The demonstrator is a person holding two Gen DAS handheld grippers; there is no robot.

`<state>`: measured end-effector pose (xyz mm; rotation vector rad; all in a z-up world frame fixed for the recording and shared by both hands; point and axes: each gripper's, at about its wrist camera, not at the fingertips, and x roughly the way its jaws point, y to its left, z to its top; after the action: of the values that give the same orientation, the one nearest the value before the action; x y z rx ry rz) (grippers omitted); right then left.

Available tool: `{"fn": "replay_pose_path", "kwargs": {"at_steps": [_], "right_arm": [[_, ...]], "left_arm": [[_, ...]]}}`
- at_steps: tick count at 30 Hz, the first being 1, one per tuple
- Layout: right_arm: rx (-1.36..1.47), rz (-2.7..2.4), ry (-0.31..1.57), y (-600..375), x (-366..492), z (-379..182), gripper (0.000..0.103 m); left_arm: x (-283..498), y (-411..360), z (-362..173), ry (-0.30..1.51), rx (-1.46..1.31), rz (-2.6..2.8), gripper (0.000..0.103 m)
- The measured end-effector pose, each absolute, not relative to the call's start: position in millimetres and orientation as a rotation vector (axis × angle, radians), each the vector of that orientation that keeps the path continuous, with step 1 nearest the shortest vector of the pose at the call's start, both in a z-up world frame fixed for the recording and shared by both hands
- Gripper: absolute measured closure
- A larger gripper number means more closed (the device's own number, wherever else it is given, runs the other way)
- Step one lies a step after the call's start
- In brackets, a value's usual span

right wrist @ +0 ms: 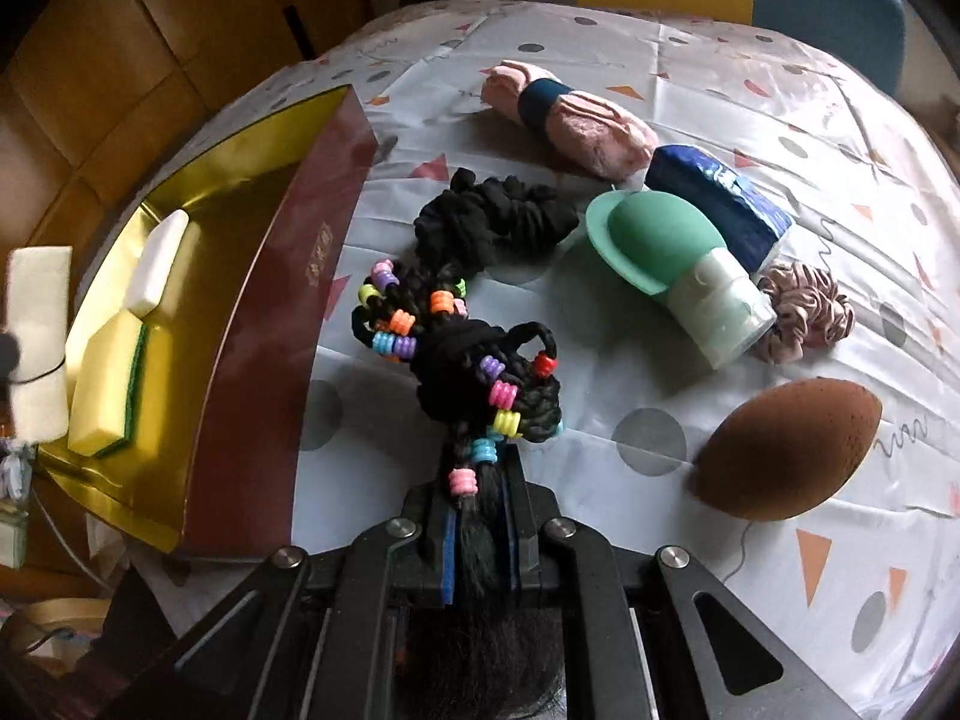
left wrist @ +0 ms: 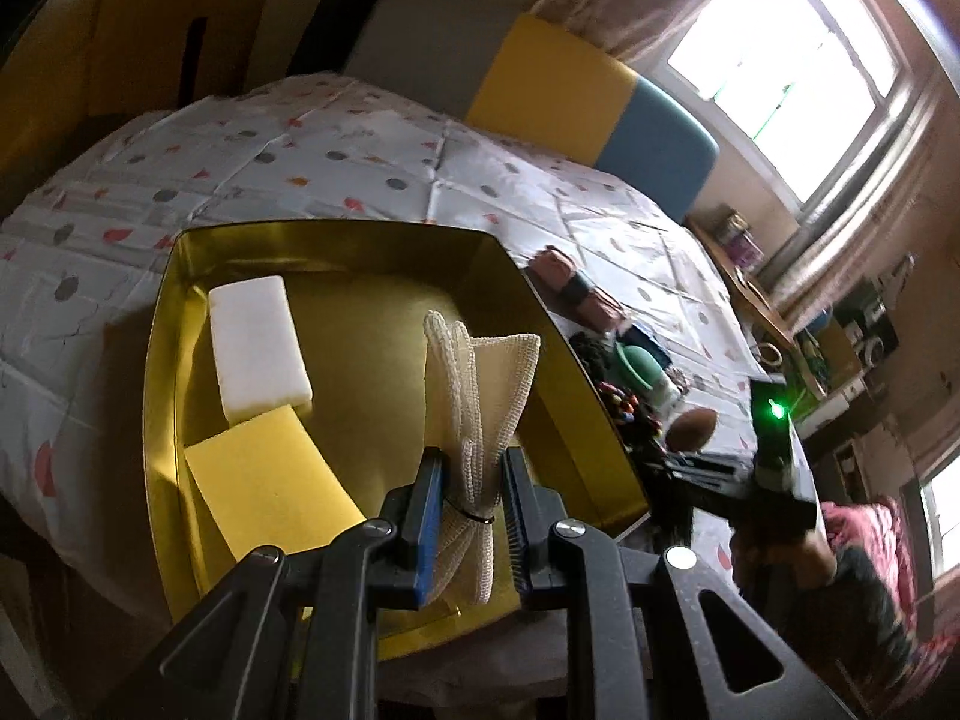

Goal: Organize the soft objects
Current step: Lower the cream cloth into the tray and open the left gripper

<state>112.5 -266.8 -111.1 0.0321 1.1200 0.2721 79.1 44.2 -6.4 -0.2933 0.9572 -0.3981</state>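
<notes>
My left gripper (left wrist: 474, 462) is shut on a cream mesh cloth bundle (left wrist: 480, 384) tied with a black band, held over the gold-lined box (left wrist: 162, 360). Inside the box lie a white sponge (left wrist: 258, 348) and a yellow sponge (left wrist: 264, 480). My right gripper (right wrist: 477, 480) is shut on a black braided hairpiece with coloured beads (right wrist: 456, 354) that lies on the tablecloth beside the box's dark red wall (right wrist: 270, 348). The cloth bundle also shows in the right wrist view (right wrist: 39, 336) at the far left.
On the spotted tablecloth (right wrist: 750, 90) lie a black scrunchie (right wrist: 480, 216), a pink rolled cloth with a blue band (right wrist: 570, 114), a blue packet (right wrist: 720, 198), a green-capped bottle (right wrist: 672, 264), a pink scrunchie (right wrist: 804, 306) and a brown egg-shaped sponge (right wrist: 786, 444). Chairs stand behind the table.
</notes>
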Motion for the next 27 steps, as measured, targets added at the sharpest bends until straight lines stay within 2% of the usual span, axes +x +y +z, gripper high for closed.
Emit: {"fn": "replay_pose_path", "kwargs": {"at_steps": [12, 19, 21, 22, 23, 24, 27], "right_arm": [[-0.027, 0.286, 1.097, -263, 109, -112, 0.091], [-0.046, 0.289, 1.092, -261, 108, -111, 0.091], [-0.045, 0.291, 1.091, -262, 108, -112, 0.091], [-0.044, 0.291, 1.091, -262, 108, -112, 0.091], [-0.043, 0.292, 1.091, -262, 108, -112, 0.091], [-0.042, 0.292, 1.091, -262, 109, -112, 0.091], [-0.044, 0.291, 1.091, -262, 109, -112, 0.091]], "left_arm": [[156, 62, -26, 1.035, -0.388, -0.272, 0.085], [202, 60, -47, 1.084, -0.343, -0.2, 0.083], [210, 57, -50, 1.087, -0.315, -0.19, 0.08], [213, 54, -52, 1.088, -0.293, -0.194, 0.075], [215, 53, -53, 1.092, -0.281, -0.179, 0.065], [216, 54, -54, 1.097, -0.279, -0.163, 0.062], [209, 57, -49, 1.089, -0.283, -0.162, 0.059]]}}
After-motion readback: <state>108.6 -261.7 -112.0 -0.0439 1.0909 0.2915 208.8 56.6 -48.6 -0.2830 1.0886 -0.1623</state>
